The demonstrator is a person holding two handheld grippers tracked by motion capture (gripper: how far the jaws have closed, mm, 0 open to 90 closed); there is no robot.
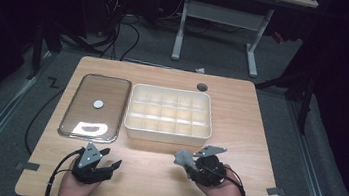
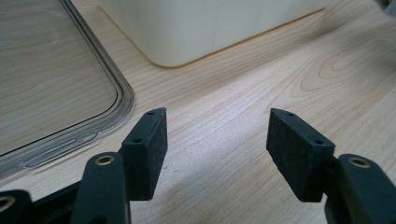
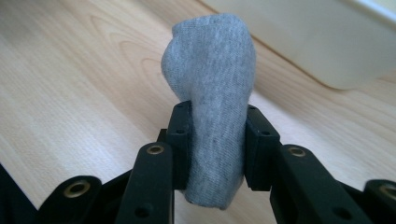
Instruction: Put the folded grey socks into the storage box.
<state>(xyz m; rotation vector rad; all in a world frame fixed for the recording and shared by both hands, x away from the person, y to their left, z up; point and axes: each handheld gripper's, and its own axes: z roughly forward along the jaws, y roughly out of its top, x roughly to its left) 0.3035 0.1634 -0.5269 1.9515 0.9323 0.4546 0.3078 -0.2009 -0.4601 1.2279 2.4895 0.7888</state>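
My right gripper (image 3: 217,140) was clamped on a rolled grey sock (image 3: 212,112), held just above the wooden table (image 1: 258,138) near the front wall of the cream divided box (image 1: 169,113). My left gripper (image 2: 217,140) hovered with its 2 jaws spread wide and empty, beside the clear lid (image 2: 51,84) lying flat.

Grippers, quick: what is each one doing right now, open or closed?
Left gripper: open, holding nothing.
Right gripper: closed on a grey sock.
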